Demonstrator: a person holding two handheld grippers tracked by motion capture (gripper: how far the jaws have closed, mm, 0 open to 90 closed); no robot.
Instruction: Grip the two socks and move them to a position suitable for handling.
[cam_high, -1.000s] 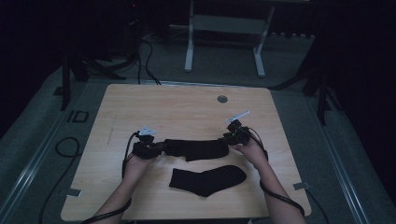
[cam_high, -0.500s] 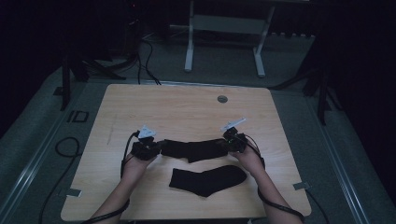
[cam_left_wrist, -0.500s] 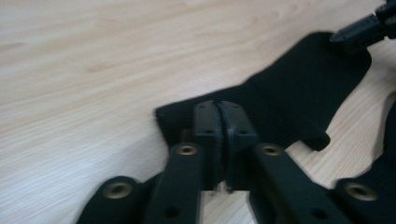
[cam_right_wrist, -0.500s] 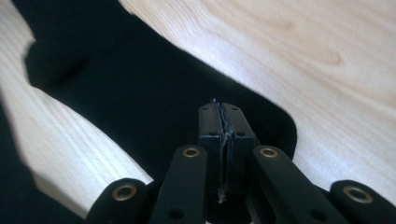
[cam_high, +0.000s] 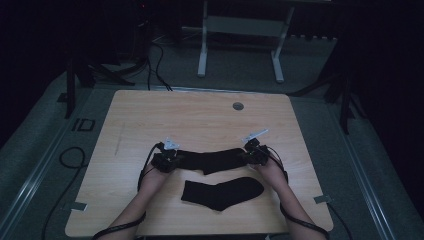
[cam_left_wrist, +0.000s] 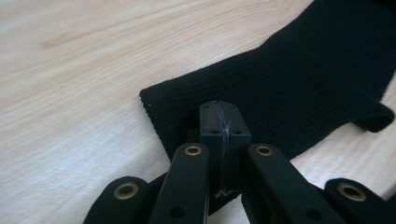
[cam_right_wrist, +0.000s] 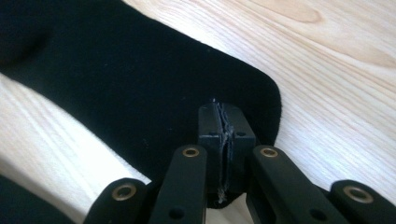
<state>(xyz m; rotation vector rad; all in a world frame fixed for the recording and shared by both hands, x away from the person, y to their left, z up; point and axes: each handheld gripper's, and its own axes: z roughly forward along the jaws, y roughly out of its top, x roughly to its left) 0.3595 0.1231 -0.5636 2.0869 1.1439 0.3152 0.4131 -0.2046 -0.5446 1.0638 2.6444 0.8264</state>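
Item: held sock (cam_high: 210, 160), black, stretched between the two grippers above the near half of the bench (cam_high: 150, 115).

Axis: its length runs left to right across the bench, nearly level, sagging slightly at the middle. The ribbed cuff end (cam_left_wrist: 187, 112) lies at the left gripper (cam_high: 164, 159); the rounded toe end (cam_right_wrist: 261, 102) lies at the right gripper (cam_high: 252, 154).

Fingers: on each gripper they are pressed together on the fabric, the left pair on the cuff edge, the right pair on the toe edge. Each end sits directly ahead of its own fingers, so neither hand is nearer than the other.

Item: second sock (cam_high: 222, 192), black, flat on the bench just nearer the person than the held one, same left-to-right lie, a narrow strip of wood between the two. Judged: the coming move is to bring the held sock toward the person and down onto this one, ends matched.

Change from the earlier frames: the held sock and both grippers sit a little nearer the person and closer to the second sock; the second sock has not shifted.
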